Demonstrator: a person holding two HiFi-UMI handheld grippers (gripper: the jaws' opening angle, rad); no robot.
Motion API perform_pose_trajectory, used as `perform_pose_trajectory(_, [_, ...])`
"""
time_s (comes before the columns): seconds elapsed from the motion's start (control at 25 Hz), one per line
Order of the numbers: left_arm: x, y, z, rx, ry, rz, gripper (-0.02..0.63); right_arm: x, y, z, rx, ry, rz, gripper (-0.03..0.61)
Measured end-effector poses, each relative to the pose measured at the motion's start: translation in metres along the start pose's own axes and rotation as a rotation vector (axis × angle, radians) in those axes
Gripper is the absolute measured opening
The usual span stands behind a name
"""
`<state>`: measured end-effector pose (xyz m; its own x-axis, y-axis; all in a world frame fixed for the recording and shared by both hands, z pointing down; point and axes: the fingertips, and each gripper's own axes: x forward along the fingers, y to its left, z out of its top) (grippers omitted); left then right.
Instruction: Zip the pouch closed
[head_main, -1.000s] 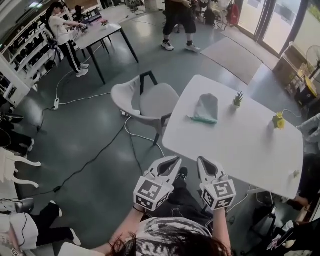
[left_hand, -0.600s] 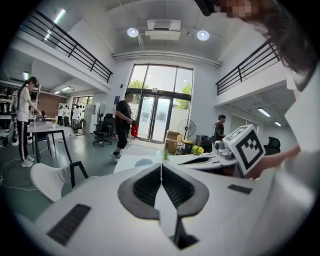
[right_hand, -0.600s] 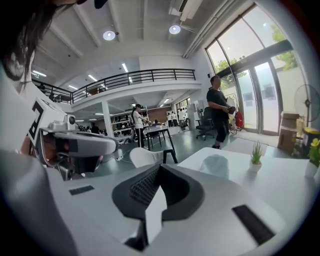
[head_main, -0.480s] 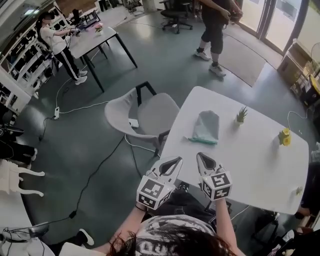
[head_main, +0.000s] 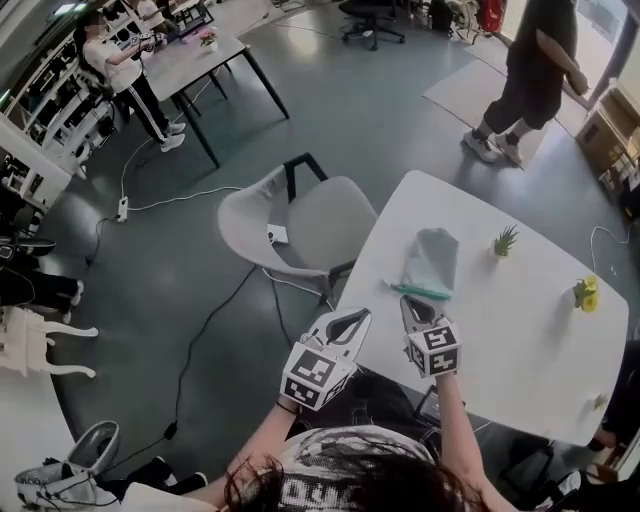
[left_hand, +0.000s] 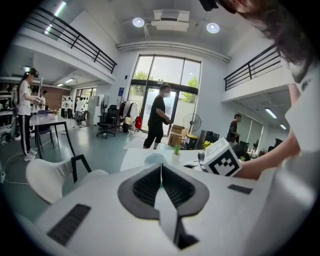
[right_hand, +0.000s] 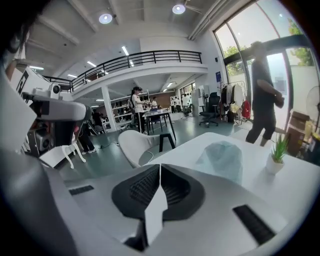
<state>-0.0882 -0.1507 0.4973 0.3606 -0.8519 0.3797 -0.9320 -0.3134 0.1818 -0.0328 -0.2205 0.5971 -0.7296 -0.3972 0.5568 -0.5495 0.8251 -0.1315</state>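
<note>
A grey-green pouch (head_main: 432, 262) with a teal zipper edge (head_main: 420, 291) lies flat on the white table (head_main: 520, 340), near its left side. The pouch (right_hand: 222, 157) also shows ahead in the right gripper view and small and far (left_hand: 154, 159) in the left gripper view. My left gripper (head_main: 362, 315) is shut and empty, just off the table's near-left edge. My right gripper (head_main: 408, 303) hovers over the table edge, a short way before the zipper end. Its jaws are starting to open but look together, with nothing between them.
A small potted plant (head_main: 505, 241) stands right of the pouch, and a yellow object (head_main: 586, 293) sits further right. A grey chair (head_main: 300, 215) is at the table's left. A person (head_main: 535, 80) walks beyond the table. Cables run across the floor.
Both grippers have moved forward and down toward the table; the right one is now over its edge near the pouch. The walking person has crossed to the right.
</note>
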Motion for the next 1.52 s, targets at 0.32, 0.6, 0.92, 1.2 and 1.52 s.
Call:
perform_pose_trajectory(0.32, [0.022,0.029,-0.012,0.051,0.074,-0.142,0.015,0.027,-0.008,-0.011,0.028,0.081,-0.065,0.02])
perform_pose_trajectory(0.6, [0.069,0.051,-0.039,0.114,0.153,-0.314,0.015,0.042,-0.01,-0.023,0.108,0.099,-0.123,0.02])
perform_pose_trajectory(0.92, [0.118,0.059,-0.07,0.276,0.278,-0.428,0.017,0.042,-0.017,-0.026,0.218,0.092,-0.169,0.02])
perform_pose_trajectory(1.2, [0.145,0.061,-0.109,0.507,0.41,-0.576,0.139,0.041,-0.018,-0.032,0.241,0.112,-0.176,0.02])
perform_pose_trajectory(1.52, [0.163,0.06,-0.133,0.725,0.494,-0.666,0.122,0.036,-0.015,-0.042,0.279,0.129,-0.178,0.02])
